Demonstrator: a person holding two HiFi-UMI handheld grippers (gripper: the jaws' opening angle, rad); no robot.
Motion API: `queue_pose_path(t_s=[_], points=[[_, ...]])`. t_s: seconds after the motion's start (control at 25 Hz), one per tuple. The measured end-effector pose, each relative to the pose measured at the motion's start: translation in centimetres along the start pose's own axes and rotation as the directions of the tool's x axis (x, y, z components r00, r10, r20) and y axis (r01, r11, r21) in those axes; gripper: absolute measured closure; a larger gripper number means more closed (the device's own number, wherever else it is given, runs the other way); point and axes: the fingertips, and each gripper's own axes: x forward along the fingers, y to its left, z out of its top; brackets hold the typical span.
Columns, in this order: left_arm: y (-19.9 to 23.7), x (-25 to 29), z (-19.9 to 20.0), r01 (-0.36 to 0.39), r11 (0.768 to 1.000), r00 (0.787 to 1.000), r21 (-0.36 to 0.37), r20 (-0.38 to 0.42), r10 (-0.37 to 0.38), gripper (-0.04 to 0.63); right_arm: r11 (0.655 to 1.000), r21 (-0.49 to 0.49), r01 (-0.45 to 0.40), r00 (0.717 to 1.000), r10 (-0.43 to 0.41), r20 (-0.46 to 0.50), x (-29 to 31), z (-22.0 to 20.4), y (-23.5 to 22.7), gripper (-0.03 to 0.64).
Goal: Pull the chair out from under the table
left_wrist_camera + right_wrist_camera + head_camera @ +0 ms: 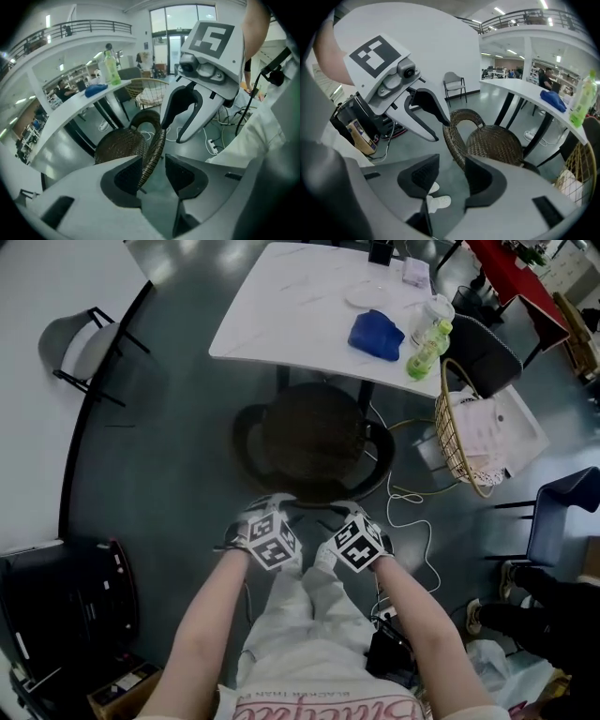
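Chair (pixel 314 439) of dark wicker, round-seated, stands half tucked under a white desk (pixel 281 310), its curved backrest toward the person; head view shows both arms reaching down to that backrest, marker cubes side by side, but hides the jaws; left gripper view shows the left tongs (pixel 153 172) spread wide, the backrest rim (pixel 151 157) running between them, close to one pad, not clamped; right gripper view shows the right tongs (pixel 451 177) also wide, only floor and a white shoe (pixel 439 201) between them, the rim just beyond one jaw; blue cloth (pixel 376 335) and green bottle (pixel 424 352) sit on the desk.
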Motion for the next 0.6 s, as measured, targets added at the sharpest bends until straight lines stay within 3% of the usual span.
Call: queue_pose_path(t_s=[0.36,0.6], points=[[1.2,5.9,-3.2,0.1,0.984,0.99,0.147,-0.113,-0.084,0.46,0.988,-0.155,0.005,0.993,-0.023,-0.115,5.7,-1.9,-1.9,0.463],[1.4,7.7,-4.1,0.184,0.959,0.976,0.215,-0.157,-0.152,0.46,0.984,-0.169,-0.057,0.977,0.019,-0.214,7.9,-2.8,-2.7,0.448]])
